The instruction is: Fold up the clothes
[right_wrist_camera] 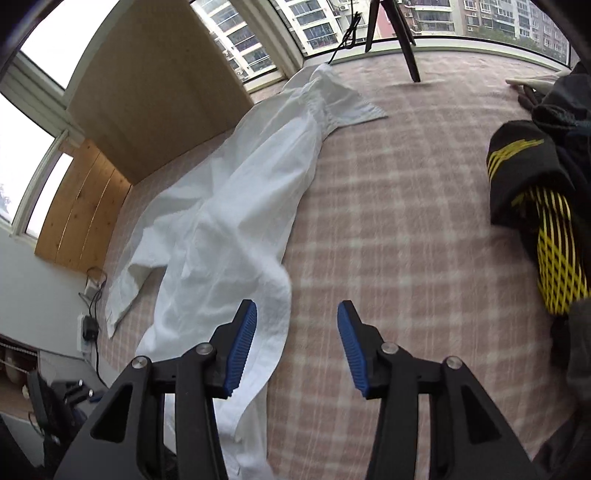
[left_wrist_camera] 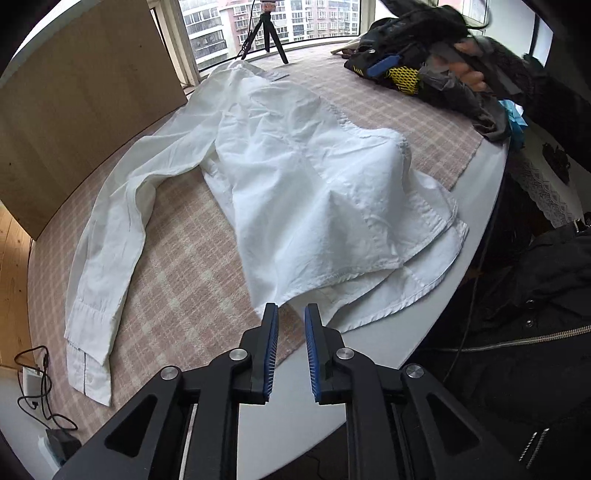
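Observation:
A white long-sleeved shirt (left_wrist_camera: 314, 177) lies spread on the pink plaid cloth (left_wrist_camera: 177, 266), its right side folded over the body and one sleeve (left_wrist_camera: 103, 258) stretched out to the left. My left gripper (left_wrist_camera: 291, 308) hovers just before the shirt's near hem, open by a narrow gap with nothing between the blue pads. In the right wrist view the shirt (right_wrist_camera: 229, 229) runs along the left. My right gripper (right_wrist_camera: 297, 304) stands open above the plaid cloth beside the shirt's edge, holding nothing. A hand (left_wrist_camera: 469, 70) carries it at the top right of the left wrist view.
A pile of dark clothes with a black-and-yellow garment (left_wrist_camera: 404, 79) (right_wrist_camera: 546, 251) sits at the far right. A tripod (left_wrist_camera: 267, 29) (right_wrist_camera: 399, 37) stands by the window. A wooden board (left_wrist_camera: 81, 103) leans at the left. The white table edge (left_wrist_camera: 461, 258) curves right; cables (left_wrist_camera: 37, 387) lie below.

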